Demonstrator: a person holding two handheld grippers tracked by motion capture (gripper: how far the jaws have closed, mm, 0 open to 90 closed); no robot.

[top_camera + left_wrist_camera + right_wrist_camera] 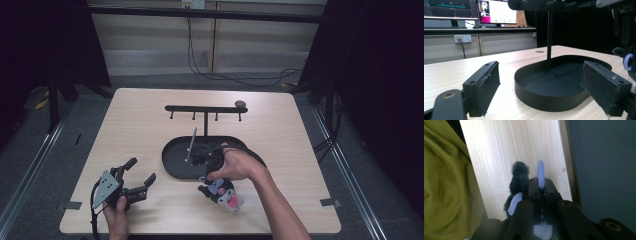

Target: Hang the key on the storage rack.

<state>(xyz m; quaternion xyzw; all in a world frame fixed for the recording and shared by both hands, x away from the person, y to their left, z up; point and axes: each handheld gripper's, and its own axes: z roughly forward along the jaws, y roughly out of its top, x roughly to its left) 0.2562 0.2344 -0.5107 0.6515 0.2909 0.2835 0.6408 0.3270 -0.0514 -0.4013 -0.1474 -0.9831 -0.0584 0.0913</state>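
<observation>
A light wooden table (pixel 140 115) stands on grey carpet (pixel 350 165), with dark curtains (pixel 380 75) at both sides. Behind it, black cables (pixel 192 50) hang down a pale panelled wall (pixel 150 45) and trail across the floor. In the left gripper view, two lit monitors (pixel 496 11) sit on a shelf above a white wall socket (pixel 462 38), and a small round mark (pixel 539 51) shows on the tabletop.

tray (pixel 172 167) at tabletop (pixel 140 115) centre. rack post (pixel 205 125) stands in tray, hook bar (pixel 200 108) across its top, behind tray. left gripper (pixel 134 182) left-front of tray, on tabletop. right gripper (pixel 210 157) over tray's front-right rim. plush toy (pixel 223 192) just front of tray, below right gripper.
</observation>
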